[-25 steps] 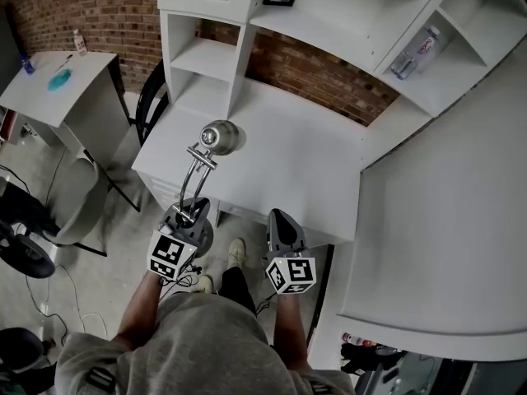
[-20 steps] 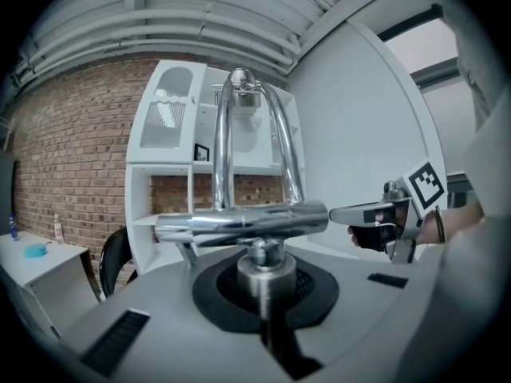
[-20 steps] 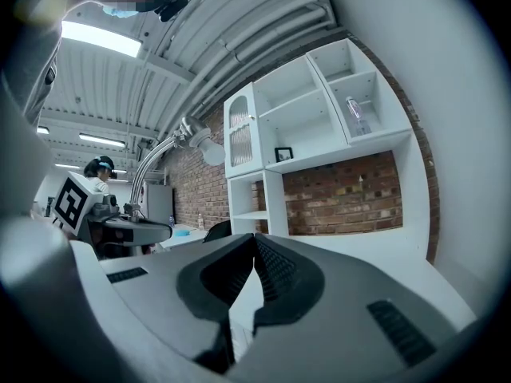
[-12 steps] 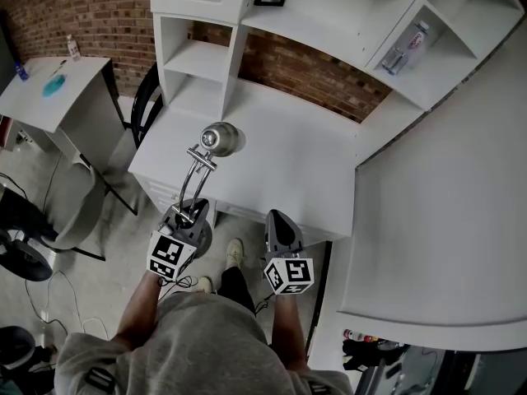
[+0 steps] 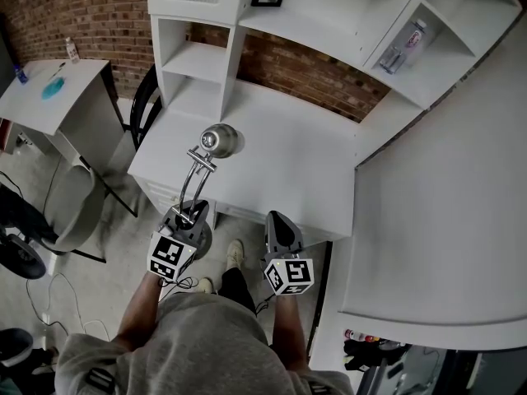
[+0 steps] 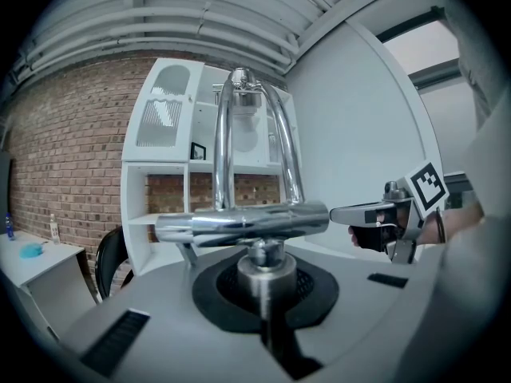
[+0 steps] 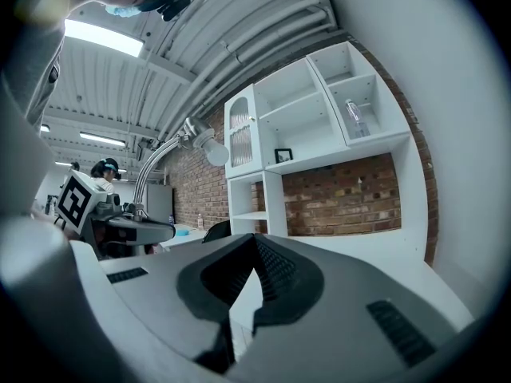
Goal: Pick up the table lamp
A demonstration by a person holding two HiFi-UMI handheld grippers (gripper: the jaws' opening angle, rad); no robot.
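Evidently the pick-up looked complete: the left gripper point(image 5: 193, 213) clamped the table lamp point(image 5: 200, 171) by its stem, off the desk's point(image 5: 288, 163) front edge; the right gripper point(image 5: 276, 217) stayed out of it, closed and empty.

Ahead of the left hand-held gripper point(image 5: 191, 213), a white tabletop point(image 5: 288, 163) backed by white shelving point(image 5: 198, 60) is noted; brick wall point(image 5: 305, 72) beyond, grey floor point(image 5: 107, 270) beneath.
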